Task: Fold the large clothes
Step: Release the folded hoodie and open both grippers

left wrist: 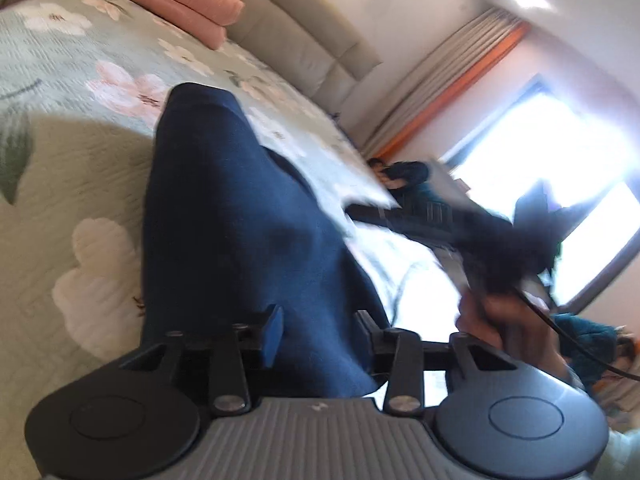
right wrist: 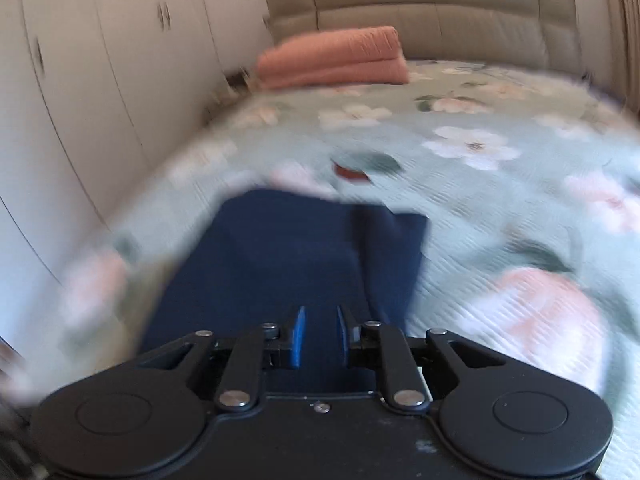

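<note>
A navy blue garment (left wrist: 236,216) lies on the floral bedspread (left wrist: 60,184). In the left wrist view it runs from the middle of the bed down between the fingers of my left gripper (left wrist: 318,334), whose jaws stand wide apart around the cloth. In the right wrist view the garment (right wrist: 280,256) looks folded flat, with a layer edge on its right side. My right gripper (right wrist: 320,334) hovers over its near edge with jaws slightly apart; I see cloth behind the gap, not pinched. The right gripper and hand (left wrist: 508,280) also show, blurred, in the left view.
Folded pink blankets (right wrist: 336,58) lie at the head of the bed by the beige headboard (right wrist: 432,12). White wardrobe doors (right wrist: 80,80) line the left side. A bright window (left wrist: 540,184) with curtains and a seated person (left wrist: 404,178) are beyond the bed.
</note>
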Tool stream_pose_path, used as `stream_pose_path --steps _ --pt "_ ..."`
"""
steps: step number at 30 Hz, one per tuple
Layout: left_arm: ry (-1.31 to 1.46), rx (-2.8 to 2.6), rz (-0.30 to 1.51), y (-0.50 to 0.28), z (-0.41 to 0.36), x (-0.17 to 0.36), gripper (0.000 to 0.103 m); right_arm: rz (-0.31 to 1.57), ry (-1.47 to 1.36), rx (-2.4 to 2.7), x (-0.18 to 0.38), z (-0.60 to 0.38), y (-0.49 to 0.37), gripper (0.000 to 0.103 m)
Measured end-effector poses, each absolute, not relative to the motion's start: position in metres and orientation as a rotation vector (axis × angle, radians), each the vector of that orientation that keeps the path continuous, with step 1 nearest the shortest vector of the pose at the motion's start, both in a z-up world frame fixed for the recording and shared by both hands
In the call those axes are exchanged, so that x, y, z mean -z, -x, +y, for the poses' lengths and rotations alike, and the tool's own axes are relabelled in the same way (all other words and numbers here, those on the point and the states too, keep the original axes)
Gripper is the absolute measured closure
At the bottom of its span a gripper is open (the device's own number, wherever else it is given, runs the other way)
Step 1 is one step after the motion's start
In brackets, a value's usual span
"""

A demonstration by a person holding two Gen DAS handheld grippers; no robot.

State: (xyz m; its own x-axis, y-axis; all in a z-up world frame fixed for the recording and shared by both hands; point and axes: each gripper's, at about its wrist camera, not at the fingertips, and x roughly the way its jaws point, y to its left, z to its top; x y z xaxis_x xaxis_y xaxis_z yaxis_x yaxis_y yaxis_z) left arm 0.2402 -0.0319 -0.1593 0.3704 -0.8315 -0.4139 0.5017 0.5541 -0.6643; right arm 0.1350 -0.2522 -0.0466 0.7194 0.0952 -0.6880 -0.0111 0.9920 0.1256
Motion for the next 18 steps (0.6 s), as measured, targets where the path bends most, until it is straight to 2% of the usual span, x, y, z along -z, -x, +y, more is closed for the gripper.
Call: stream_pose_path --steps 1,2,5,8,11,13,14,15,16,17,18 --pt "0.456 0.866 0.813 -0.238 -0.034 0.156 0.074 0.828 -0.127 -0.046 0.062 -0.252 -0.132 0.086" --pt "0.45 0.849 0.822 -0.236 -0.034 0.154 0.075 0.889 -0.178 -0.03 0.079 -0.257 -0.126 0.094" --pt "0.449 0.808 0.869 -0.225 -0.025 0.147 0.082 0.935 -0.293 0.006 0.093 -0.269 -0.088 0.095" --pt "0.419 0.79 0.876 -0.205 -0.015 0.139 0.08 0.928 -0.331 0.033 0.085 -0.271 -0.046 0.094" --pt "0.37 0.821 0.844 -0.183 -0.017 0.129 0.074 0.92 -0.367 0.042 0.069 -0.271 -0.013 0.085" --pt "0.296 0.82 0.797 -0.161 -0.02 0.111 0.072 0.881 -0.345 0.042 0.047 -0.263 0.009 0.085" --pt "0.25 0.806 0.767 -0.15 -0.021 0.1 0.071 0.848 -0.331 0.036 0.034 -0.258 0.018 0.078" --pt "0.198 0.787 0.728 -0.139 -0.022 0.088 0.069 0.81 -0.316 0.032 0.021 -0.252 0.027 0.065" --pt "0.147 0.758 0.683 -0.126 -0.023 0.074 0.067 0.77 -0.297 0.037 0.006 -0.247 0.036 0.056" --pt "0.11 0.729 0.645 -0.115 -0.022 0.061 0.064 0.733 -0.273 0.046 -0.006 -0.239 0.046 0.035" --pt "0.081 0.697 0.606 -0.105 -0.022 0.047 0.059 0.699 -0.246 0.051 -0.02 -0.232 0.056 0.026"
